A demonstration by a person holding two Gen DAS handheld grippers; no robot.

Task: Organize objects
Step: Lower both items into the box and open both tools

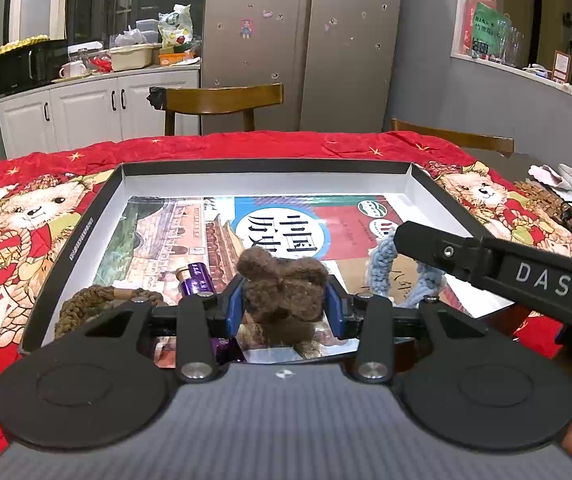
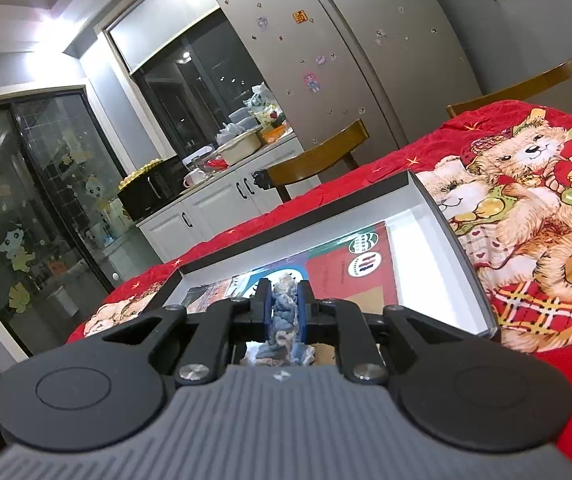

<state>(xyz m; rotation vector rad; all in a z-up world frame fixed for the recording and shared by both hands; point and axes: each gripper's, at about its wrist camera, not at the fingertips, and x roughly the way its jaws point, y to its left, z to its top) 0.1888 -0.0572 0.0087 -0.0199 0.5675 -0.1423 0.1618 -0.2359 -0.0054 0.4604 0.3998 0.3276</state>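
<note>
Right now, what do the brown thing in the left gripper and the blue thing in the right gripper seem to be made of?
The brown toy, pinched in the left gripper, looks like fuzzy wool or felted yarn: its surface is matte and hairy, with soft rounded lumps. The blue cord, held in the right gripper, seems to be knitted or crocheted yarn: looped stitches show, in pale matte blue. The exact fibre cannot be told.

- "DAS" in grey letters on the black arm of the right gripper [image 1: 542, 280], at right.
- Large Chinese characters "中国历史" on the book cover [image 1: 286, 232] lying in the tray.
</note>
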